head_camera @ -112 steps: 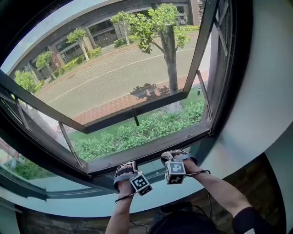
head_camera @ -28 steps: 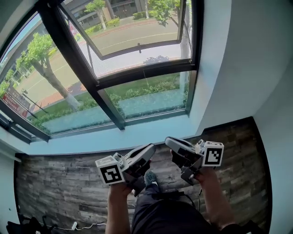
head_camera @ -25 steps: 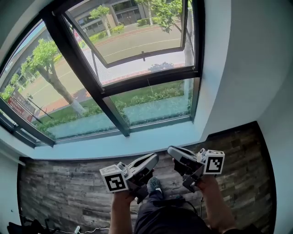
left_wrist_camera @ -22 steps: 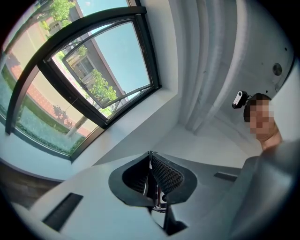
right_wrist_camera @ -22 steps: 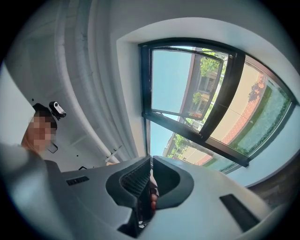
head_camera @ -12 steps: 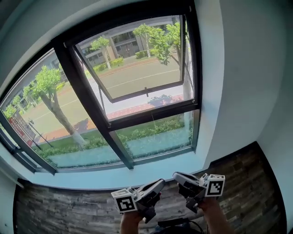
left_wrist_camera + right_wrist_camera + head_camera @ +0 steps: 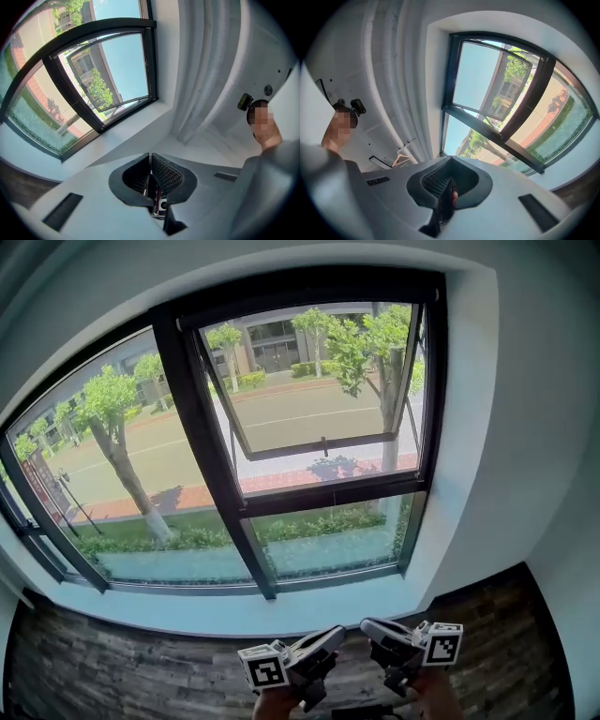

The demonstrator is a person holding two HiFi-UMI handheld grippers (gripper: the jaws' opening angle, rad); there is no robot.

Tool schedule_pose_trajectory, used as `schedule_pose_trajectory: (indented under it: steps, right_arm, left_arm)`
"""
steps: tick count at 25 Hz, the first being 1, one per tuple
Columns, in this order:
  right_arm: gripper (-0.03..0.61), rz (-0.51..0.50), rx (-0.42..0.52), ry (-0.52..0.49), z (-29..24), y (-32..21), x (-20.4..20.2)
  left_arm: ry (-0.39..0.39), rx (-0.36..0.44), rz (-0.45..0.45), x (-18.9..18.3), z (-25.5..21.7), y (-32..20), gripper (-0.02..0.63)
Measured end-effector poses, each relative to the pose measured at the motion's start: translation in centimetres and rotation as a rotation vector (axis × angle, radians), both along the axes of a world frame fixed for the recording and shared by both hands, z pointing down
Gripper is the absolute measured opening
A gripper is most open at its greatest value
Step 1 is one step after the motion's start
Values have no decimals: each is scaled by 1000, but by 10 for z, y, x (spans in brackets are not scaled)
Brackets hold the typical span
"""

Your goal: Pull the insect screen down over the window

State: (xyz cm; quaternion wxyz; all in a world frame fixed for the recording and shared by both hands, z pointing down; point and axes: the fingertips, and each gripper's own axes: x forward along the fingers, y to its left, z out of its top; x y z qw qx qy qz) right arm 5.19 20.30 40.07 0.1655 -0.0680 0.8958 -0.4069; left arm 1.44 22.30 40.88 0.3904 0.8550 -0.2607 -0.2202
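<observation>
Since the frame of a few seconds back both grippers have left the lower edge of the window (image 7: 214, 456), and the head view has lifted, so the whole dark frame now shows; the grippers sit at the bottom edge of the view, well apart from the window, over the wooden floor (image 7: 112, 671).

Left gripper (image 7: 333, 636): below the window's middle mullion, tips towards the pale sill (image 7: 187, 610); in the left gripper view its ribbed pads (image 7: 164, 176) meet at the tips, jaws together, nothing between them.

Right gripper (image 7: 370, 626): just beside the left one, on its right, marker cubes turned outward; in the right gripper view its dark pads (image 7: 436, 183) lie against each other, jaws closed and empty.

Window: a tall pane left of the mullion; right of it an upper sash (image 7: 323, 439) swung outward at the bottom, and a fixed pane beneath it; trees (image 7: 112, 418), road and hedge beyond the glass.

Insect screen: no view shows any mesh clearly enough; cannot tell whether it lies over the opening with the swung sash.

White wall (image 7: 506, 474) stands right of the window; pale curtain folds (image 7: 206, 70) hang beside the window in the left gripper view.
</observation>
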Motion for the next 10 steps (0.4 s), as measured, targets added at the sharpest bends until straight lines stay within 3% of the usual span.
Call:
schedule_pose_trajectory:
  steps: [6,10]
  right_arm:
    - [8,-6,-41,30,16,7,-6]
    - [8,-9,-63,42,27,8,-6]
  left_arm:
    - [105,-24,-3,-9,5,4,23]
    - [99,-44,-3,-7,18,1,23]
